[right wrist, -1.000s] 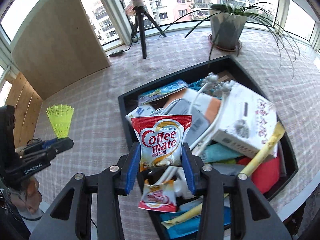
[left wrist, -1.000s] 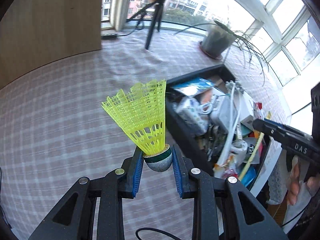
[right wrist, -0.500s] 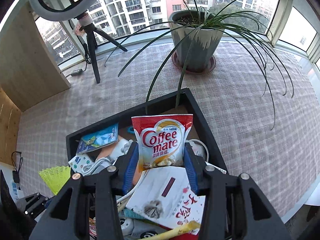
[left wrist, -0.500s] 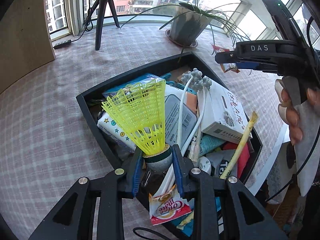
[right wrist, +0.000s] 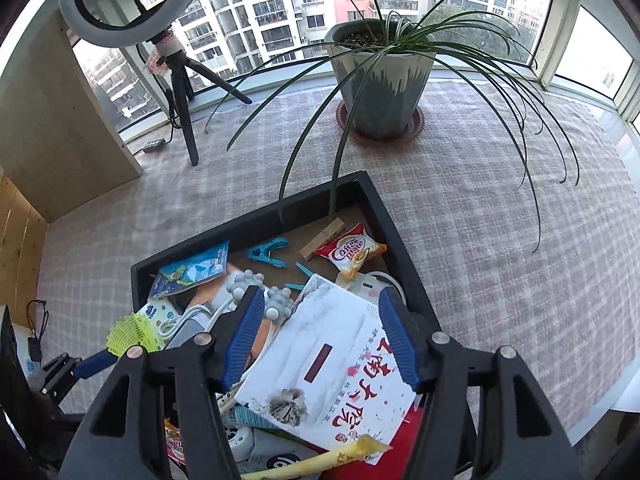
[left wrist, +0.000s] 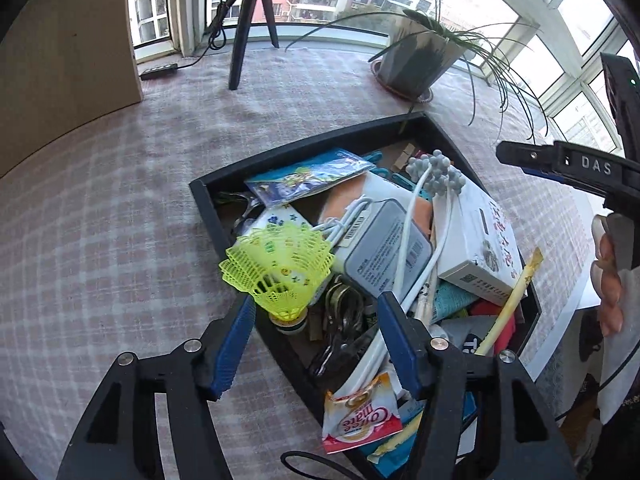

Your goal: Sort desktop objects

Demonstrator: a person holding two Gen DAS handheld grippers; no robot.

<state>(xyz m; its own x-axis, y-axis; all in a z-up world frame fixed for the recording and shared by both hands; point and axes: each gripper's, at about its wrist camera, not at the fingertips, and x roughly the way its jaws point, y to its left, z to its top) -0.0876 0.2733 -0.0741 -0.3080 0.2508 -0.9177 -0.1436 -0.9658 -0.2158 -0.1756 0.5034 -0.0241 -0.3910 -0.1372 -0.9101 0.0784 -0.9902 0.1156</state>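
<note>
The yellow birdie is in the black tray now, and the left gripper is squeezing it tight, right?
Not quite. The yellow birdie is in the black tray, but the left gripper is open, its jaws wide apart and off it. The left wrist view shows this.

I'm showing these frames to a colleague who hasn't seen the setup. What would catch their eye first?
Probably the neon-yellow shuttlecock, standing at the near-left edge of the crammed black tray between the open left gripper. Next, the potted plant behind the tray, and the red Coffee mate sachet in its far corner.
</note>
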